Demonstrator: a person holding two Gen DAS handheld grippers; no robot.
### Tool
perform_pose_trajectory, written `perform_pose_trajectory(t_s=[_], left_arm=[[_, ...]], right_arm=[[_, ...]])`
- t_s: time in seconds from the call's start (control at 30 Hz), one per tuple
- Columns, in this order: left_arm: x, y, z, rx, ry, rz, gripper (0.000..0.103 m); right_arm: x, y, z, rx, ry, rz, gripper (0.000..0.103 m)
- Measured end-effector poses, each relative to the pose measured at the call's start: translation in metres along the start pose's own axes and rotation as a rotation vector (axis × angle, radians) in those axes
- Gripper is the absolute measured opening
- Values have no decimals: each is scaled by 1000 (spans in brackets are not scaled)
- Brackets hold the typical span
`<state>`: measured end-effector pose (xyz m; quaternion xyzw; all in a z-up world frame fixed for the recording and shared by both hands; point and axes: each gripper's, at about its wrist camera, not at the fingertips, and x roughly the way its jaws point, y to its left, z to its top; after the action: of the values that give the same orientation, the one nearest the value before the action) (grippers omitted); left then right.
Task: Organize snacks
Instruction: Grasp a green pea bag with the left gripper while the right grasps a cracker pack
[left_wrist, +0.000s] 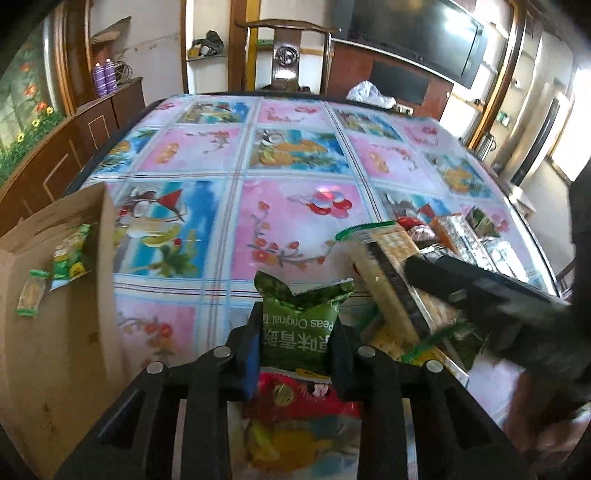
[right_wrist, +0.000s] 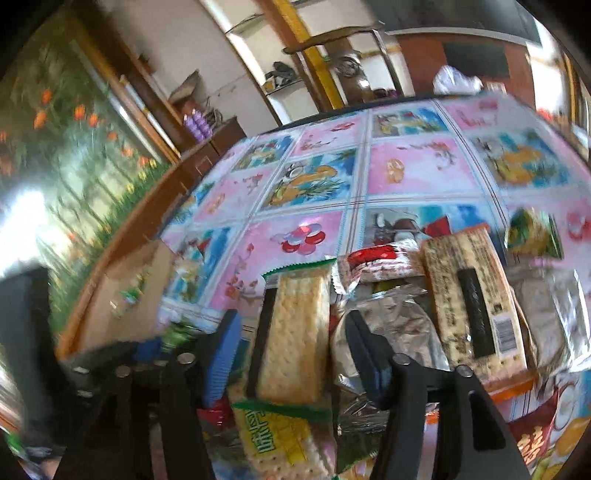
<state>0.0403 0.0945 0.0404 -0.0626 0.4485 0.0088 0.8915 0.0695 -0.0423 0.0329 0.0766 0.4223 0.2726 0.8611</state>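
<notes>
Green foil pea packet (left_wrist: 300, 325) is being clenched between the left gripper (left_wrist: 295, 354) pads at the six o'clock table edge (cardboard box (left_wrist: 55, 302) waiting at nine o'clock), while the right gripper (right_wrist: 295, 354), jaws released, is straddling a cracker pack (right_wrist: 295, 332) and likely needing to close.

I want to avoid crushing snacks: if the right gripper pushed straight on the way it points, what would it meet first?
The right gripper would probably first meet the clear-wrapped pack of pale crackers already lying between its open fingers; beyond it is the pink and blue patterned tablecloth. Depth is uncertain.
</notes>
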Motion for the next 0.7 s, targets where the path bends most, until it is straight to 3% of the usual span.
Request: perform_pose_trajectory(t_s=[0.2, 0.27, 0.3, 0.7], left_arm=[[-12, 7, -5, -26, -25, -5, 29], [-13, 7, -5, -29, -27, -4, 29], [-14, 7, -5, -29, -28, -5, 29], [-17, -1, -6, -5, -52, 24, 29]], right_arm=[[20, 24, -3, -172, 11, -147, 66], [24, 30, -8, -230, 16, -203, 55], [24, 30, -8, -233, 21, -203, 50], [-21, 18, -5, -140, -91, -137, 50]])
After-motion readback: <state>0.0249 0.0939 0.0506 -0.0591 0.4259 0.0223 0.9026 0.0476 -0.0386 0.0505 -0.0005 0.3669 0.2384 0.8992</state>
